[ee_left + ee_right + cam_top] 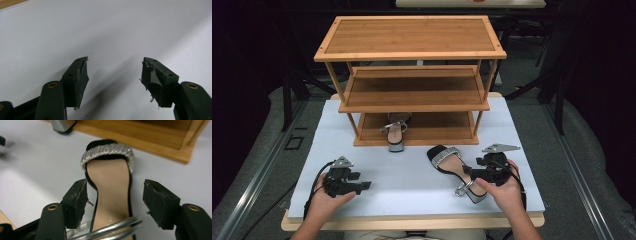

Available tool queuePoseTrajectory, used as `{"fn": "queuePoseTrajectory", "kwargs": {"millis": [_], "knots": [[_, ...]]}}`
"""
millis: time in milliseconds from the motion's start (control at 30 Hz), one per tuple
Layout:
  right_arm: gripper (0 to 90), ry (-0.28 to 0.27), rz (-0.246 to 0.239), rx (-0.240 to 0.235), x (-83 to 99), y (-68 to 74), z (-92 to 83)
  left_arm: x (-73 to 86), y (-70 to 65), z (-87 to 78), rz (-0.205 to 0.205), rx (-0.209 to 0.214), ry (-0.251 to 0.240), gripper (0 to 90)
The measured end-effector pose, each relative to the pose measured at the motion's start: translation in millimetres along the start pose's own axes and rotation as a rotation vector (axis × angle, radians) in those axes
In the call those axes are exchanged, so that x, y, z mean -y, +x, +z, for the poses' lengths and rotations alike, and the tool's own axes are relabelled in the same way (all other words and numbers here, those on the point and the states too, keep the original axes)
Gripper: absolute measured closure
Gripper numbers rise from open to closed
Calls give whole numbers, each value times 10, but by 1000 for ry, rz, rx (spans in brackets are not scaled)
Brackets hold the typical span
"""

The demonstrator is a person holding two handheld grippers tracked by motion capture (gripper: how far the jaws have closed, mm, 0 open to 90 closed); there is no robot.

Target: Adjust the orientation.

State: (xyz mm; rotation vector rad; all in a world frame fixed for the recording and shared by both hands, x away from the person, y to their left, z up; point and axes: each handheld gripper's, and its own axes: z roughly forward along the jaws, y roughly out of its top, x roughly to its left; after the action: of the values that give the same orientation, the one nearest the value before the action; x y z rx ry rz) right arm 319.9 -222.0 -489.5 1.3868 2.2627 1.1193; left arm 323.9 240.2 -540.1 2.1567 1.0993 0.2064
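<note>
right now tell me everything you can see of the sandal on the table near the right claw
The sandal is a black high-heeled shoe with a tan insole, a sparkly silver toe band and a silver ankle strap. It lies on the white table before the shelf, toe toward it. The right claw straddles it, jaws open, not pressing.

White rectangular tabletop point(377, 172) with a pale wooden edge along its near side. Three-tier bamboo shoe rack point(412, 55), warm brown with slim square posts, standing at the far edge of the tabletop, centred. Grey floor point(257, 150) on both sides of the tabletop, with a pale metal rail point(254, 187) running diagonally past the near left corner. Black metal frame legs point(287, 100) rising behind the far left corner, similar dark struts point(557, 95) beyond the far right corner. Surroundings dark; light falls evenly on the tabletop from above. A second pale surface point(472, 3) sits at the far end of the room.
</note>
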Motion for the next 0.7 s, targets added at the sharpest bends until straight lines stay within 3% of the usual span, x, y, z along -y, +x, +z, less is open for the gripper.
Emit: {"fn": "queuePoseTrajectory", "kwargs": {"millis": [200, 233, 333, 533, 700], "knots": [[302, 91, -50, 50, 50, 92, 200, 5, 5, 1, -3, 2, 1, 375], [289, 100, -57, 41, 56, 93, 222, 6, 4, 4, -2, 1, 2, 375], [268, 140, -83, 81, 65, 113, 284, 7, 4, 12, 1, 3, 6, 375], [248, 239, -80, 94, 60, 92, 384, 6, -2, 16, 0, 5, 9, 375], [288, 282, -58, 86, 39, 68, 418, 4, -1, 13, -3, 3, 5, 375]]}}
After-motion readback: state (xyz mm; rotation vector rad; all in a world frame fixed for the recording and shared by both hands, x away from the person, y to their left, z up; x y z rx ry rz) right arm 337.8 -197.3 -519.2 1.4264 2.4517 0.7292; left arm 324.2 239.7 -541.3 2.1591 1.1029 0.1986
